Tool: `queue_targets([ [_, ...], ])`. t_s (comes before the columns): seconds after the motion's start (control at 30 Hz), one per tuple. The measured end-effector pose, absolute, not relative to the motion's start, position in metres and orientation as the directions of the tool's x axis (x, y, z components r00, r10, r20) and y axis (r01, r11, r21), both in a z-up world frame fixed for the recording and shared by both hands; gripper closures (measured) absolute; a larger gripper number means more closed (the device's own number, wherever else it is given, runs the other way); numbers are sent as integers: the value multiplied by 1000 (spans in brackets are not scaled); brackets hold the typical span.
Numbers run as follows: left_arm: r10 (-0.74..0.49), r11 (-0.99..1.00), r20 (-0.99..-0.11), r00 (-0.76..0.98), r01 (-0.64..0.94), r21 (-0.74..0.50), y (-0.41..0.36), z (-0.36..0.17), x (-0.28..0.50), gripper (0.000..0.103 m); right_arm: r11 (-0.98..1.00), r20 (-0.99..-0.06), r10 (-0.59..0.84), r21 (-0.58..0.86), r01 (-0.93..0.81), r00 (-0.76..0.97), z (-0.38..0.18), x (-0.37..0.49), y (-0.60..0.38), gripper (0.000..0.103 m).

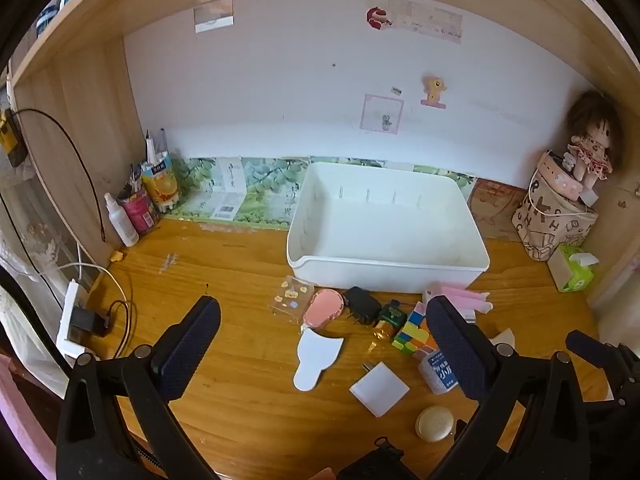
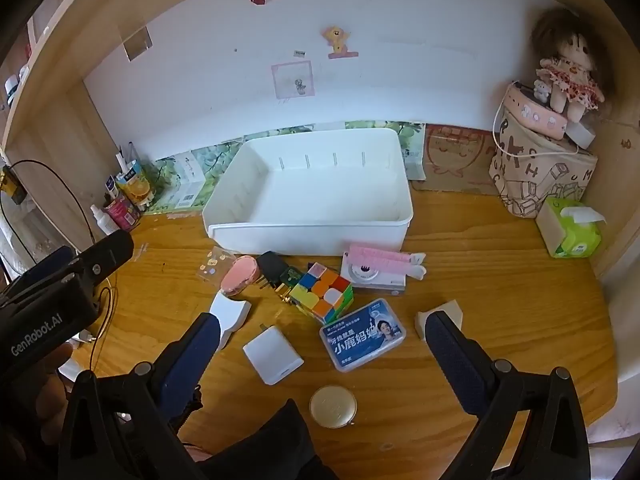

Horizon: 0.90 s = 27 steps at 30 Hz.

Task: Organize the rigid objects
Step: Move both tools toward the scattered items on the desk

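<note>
An empty white bin (image 1: 384, 268) (image 2: 312, 232) stands at the back of the wooden desk. In front of it lie small objects: a colour cube (image 1: 414, 330) (image 2: 322, 294), a white charger (image 1: 379, 389) (image 2: 272, 354), a blue-labelled box (image 2: 362, 340), a black plug (image 1: 362, 304), a pink brush (image 1: 323, 308) and a round tin (image 2: 333, 406). My left gripper (image 1: 320, 340) is open and empty above them. My right gripper (image 2: 320, 354) is open and empty, near the charger and the box.
Bottles and a pen cup (image 1: 140, 204) stand at the back left by a power strip (image 1: 74, 320). A printed bag with a doll (image 2: 548, 160) and a green tissue pack (image 2: 572, 228) stand at the right. The left gripper's body (image 2: 60, 280) shows at left.
</note>
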<state>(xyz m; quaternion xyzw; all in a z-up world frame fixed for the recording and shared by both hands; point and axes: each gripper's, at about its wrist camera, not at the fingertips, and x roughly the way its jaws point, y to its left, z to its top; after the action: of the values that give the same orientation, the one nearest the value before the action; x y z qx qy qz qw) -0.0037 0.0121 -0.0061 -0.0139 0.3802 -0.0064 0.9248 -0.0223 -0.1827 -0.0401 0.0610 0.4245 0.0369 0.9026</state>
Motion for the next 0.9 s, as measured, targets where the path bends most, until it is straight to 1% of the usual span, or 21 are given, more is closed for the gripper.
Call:
queue_targets([
  [0.3,-60,998,-732,679,26,-58,28,-13,-10,1,990,-788,119,137,-16,605,-44,-33,-165,0],
  [0.67,-114,993,-760,640,60,-98,52,-25,-6,1,994,-814,79,110,19,576,-52,-42,-136,0],
  [0.9,-146,989,-810,568,78,-124,53,-44,0,1,993,-842,63,105,49,537,-64,-46,-130,0],
])
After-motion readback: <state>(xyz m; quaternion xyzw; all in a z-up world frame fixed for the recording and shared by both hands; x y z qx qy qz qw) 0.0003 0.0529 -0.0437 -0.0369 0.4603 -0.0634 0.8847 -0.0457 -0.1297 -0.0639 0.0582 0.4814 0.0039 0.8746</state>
